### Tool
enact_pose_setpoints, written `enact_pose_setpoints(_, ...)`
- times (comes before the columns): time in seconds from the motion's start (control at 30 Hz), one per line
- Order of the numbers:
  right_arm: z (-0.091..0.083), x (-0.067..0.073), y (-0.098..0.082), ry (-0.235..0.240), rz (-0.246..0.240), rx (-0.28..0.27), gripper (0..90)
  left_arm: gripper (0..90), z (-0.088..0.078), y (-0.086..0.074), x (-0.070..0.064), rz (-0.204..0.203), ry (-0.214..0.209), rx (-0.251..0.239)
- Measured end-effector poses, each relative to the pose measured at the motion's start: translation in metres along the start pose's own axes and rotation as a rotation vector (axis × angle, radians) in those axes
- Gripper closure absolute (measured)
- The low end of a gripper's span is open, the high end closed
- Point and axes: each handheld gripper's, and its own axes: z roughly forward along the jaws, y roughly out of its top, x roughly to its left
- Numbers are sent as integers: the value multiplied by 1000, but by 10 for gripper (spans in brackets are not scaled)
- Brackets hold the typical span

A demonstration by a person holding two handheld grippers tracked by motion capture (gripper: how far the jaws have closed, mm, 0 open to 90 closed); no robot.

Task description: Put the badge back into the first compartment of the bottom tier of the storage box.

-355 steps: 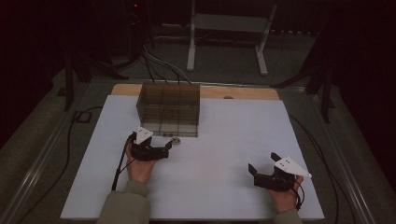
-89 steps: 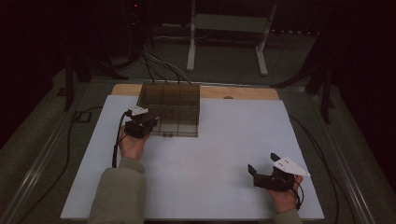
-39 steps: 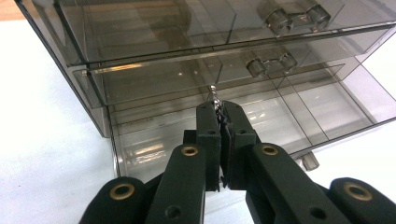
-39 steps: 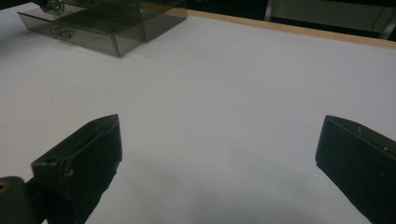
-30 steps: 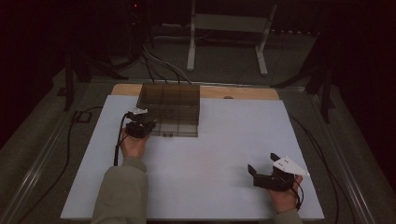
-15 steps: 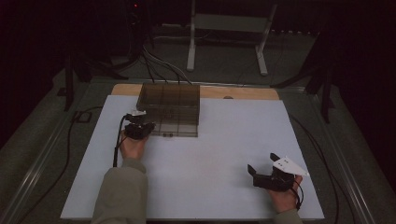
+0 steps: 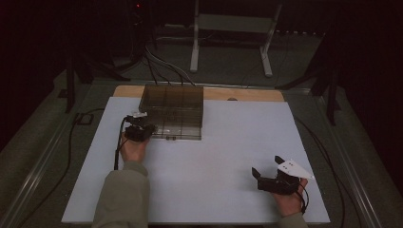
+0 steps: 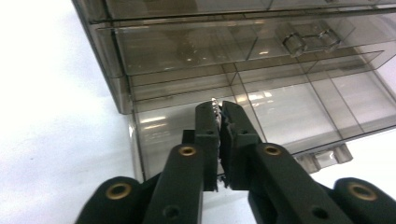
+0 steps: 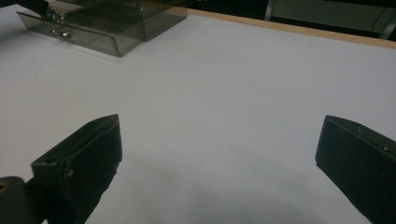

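A smoked clear drawer cabinet (image 7: pixel 173 107) stands at the back left of the white table (image 7: pixel 228 142). Its bottom drawer (image 8: pixel 280 112) is pulled out. My left gripper (image 7: pixel 139 129) hovers over the drawer's left front part. Its jaws (image 8: pixel 217 109) stand almost together, with a small silvery piece (image 8: pixel 214 105) pinched at the tips. The jaws have just been opening a hair, the piece still between them. My right gripper (image 7: pixel 266 166) rests near the table's front right. It is open (image 9: pixel 222 140) with nothing between its pads.
The closed drawer above has a clear handle (image 8: pixel 310 39). A wooden strip (image 7: pixel 247 94) runs along the table's far edge, with a metal stand (image 7: pixel 228 28) and cables on the floor behind. Bare white table lies between the two hands.
Over the last second nothing has visibly moved. Much earlier, the left hand was nearer the person, by a small thing on the table in front of the cabinet.
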Motion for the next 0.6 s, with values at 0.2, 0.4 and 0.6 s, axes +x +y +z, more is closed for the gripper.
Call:
enact_pose_setpoints(0.2, 0, 0, 0, 0, 0, 0, 9, 615, -1, 0, 0, 8, 23, -3)
enact_pose_setpoints(0.4, 0, 1, 0, 0, -1, 2, 9, 429, -6, 2, 0, -10, 77, -40)
enact_pose_setpoints(0.6, 1, 1, 0, 1, -2, 2, 9, 220, -14, 4, 0, -35, 42, -90)
